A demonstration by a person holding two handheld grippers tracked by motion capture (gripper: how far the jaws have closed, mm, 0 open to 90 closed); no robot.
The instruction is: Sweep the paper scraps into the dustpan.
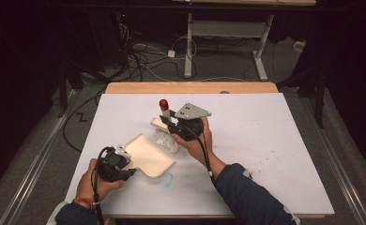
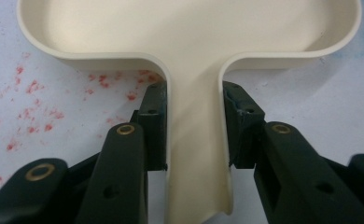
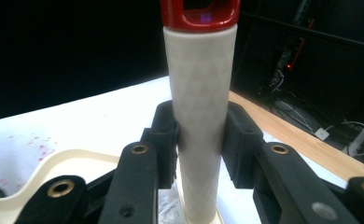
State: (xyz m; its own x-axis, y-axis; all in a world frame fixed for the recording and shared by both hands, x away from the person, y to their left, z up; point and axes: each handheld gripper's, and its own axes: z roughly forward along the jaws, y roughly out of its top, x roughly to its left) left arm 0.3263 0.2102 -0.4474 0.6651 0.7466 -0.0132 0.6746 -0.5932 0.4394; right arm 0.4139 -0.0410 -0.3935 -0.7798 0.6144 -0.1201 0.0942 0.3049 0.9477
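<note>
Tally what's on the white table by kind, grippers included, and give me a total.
Grippers: 2, left gripper and right gripper
Cream dustpan: 1
Brush with white handle and red cap: 1
Pile of white scraps: 1
Total: 5

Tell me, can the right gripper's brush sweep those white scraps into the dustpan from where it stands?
Probably yes. The right gripper grips the brush handle, the white scraps lie beside it, and the dustpan, held by the left gripper, sits next to them with nothing between.
</note>
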